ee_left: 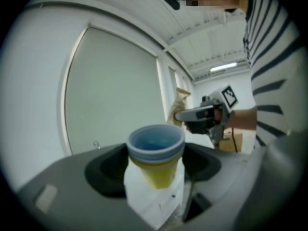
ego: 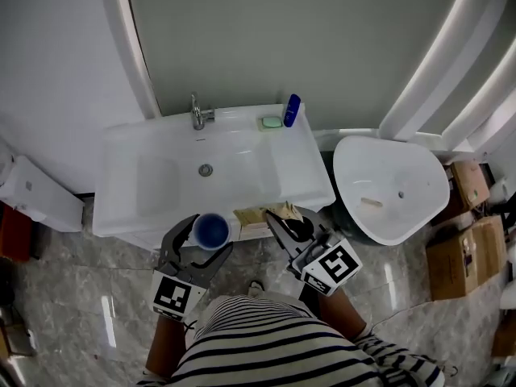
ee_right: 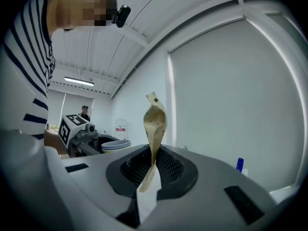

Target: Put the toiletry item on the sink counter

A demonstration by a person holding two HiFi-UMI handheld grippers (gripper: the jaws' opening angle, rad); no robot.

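Observation:
My left gripper (ego: 211,234) is shut on a cup (ego: 213,230) with a blue rim and a yellow body; it hangs just in front of the sink counter's (ego: 298,176) front edge. The cup (ee_left: 156,153) stands upright between the jaws in the left gripper view. To its right, my right gripper (ego: 276,220) is shut on a thin tan sachet (ego: 285,210), also at the counter's front edge. In the right gripper view the sachet (ee_right: 155,124) sticks up, twisted, from between the closed jaws. The two grippers are side by side and close together.
A faucet (ego: 197,115) stands at the back of the basin, whose drain (ego: 205,169) is in the middle. A green soap (ego: 272,122) and a blue bottle (ego: 291,110) sit at the counter's back right. A white toilet (ego: 391,188) and cardboard boxes (ego: 463,256) are on the right.

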